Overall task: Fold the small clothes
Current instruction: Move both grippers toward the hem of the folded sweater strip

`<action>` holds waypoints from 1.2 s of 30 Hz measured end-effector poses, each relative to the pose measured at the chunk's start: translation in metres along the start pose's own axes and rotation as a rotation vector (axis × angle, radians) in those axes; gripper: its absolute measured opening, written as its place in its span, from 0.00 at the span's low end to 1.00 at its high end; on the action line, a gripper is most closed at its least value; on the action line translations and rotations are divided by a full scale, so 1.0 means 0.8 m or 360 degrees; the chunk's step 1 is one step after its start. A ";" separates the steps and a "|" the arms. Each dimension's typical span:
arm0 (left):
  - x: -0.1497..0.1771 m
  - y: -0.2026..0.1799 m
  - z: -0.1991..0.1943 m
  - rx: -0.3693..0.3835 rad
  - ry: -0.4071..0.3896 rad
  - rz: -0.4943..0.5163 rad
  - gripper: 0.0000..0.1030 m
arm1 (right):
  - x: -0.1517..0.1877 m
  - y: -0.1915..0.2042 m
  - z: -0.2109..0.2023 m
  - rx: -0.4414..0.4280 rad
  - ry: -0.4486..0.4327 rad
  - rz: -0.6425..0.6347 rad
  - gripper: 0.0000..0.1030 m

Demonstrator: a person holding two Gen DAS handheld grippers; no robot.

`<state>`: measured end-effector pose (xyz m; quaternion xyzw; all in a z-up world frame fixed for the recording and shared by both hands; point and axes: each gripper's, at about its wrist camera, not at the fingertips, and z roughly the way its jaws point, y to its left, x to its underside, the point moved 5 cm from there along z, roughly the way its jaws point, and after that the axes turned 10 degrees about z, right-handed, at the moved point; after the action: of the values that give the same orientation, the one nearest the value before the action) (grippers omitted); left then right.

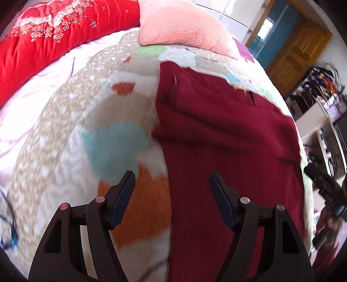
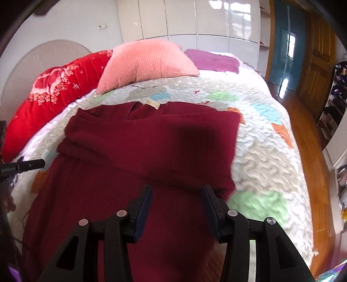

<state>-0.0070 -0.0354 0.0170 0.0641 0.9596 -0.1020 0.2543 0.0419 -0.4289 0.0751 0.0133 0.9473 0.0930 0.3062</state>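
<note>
Left wrist view: the left gripper [image 1: 172,176] hangs above the bed with its jaws wide apart and nothing between them; the left edge of the garment runs beneath the gap.
Right wrist view: the right gripper [image 2: 176,191] hovers over the garment, jaws parted to a middling gap, no cloth pinched between the fingers.
Garment: a dark red garment [image 2: 149,147] lies spread on the blanket [image 2: 266,156], its upper part folded across itself in a band; a small tan label [image 2: 153,104] shows at the neckline on the far edge.
Garment from the left: the same dark red cloth [image 1: 227,134] fills the right half of the view, with patterned blanket [image 1: 112,143] bare to its left.
Bedding: a pink pillow [image 2: 147,65] sits beyond the garment, a red quilt [image 2: 52,93] to its left, a purple cloth [image 2: 214,60] to its right.
Other gripper seen: the right gripper [image 1: 325,191] appears at the right edge of the left view, blurred; the left gripper's tip [image 2: 23,166] shows at the left edge of the right view.
Room: white wardrobe doors [image 2: 195,19] behind the bed, wooden floor [image 2: 308,138] on the right.
</note>
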 end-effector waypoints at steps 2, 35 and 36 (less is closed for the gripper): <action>0.023 -0.006 -0.011 0.0023 0.0019 -0.0001 0.69 | 0.020 -0.012 -0.027 -0.0047 0.0033 0.0038 0.47; 0.216 -0.048 -0.060 0.0110 0.0204 -0.0007 0.78 | 0.266 -0.033 -0.128 -0.0689 0.0352 0.0382 0.77; 0.216 -0.050 -0.059 0.0092 0.0215 0.0015 0.79 | 0.266 -0.033 -0.127 -0.0706 0.0349 0.0381 0.79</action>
<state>-0.1852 -0.0516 -0.0232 0.0826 0.9709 -0.1238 0.1875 -0.1894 -0.4543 0.0281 0.0476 0.9230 0.3347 0.1840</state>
